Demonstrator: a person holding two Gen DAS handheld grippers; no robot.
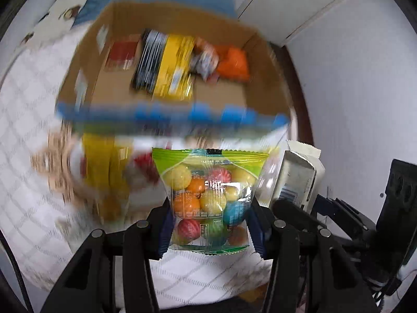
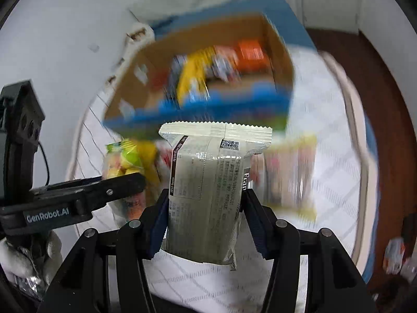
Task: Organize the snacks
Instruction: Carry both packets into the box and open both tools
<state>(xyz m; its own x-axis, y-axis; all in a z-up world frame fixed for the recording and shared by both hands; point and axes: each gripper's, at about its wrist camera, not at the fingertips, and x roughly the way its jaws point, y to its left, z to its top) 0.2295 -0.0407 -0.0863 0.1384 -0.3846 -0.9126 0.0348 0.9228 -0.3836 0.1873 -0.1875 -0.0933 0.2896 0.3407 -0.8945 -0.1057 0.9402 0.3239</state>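
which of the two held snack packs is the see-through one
The gumball bag in the left gripper: its clear film shows coloured balls inside. The pack in the right gripper, a beige wrapper, is opaque and printed.

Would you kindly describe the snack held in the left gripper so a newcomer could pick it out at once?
Start at the open cardboard box on the white quilted bed; just in front of it, the left gripper holds a clear bag of gumballs. Its green top and multicoloured balls distinguish it from the beige wrapped packet beside it.
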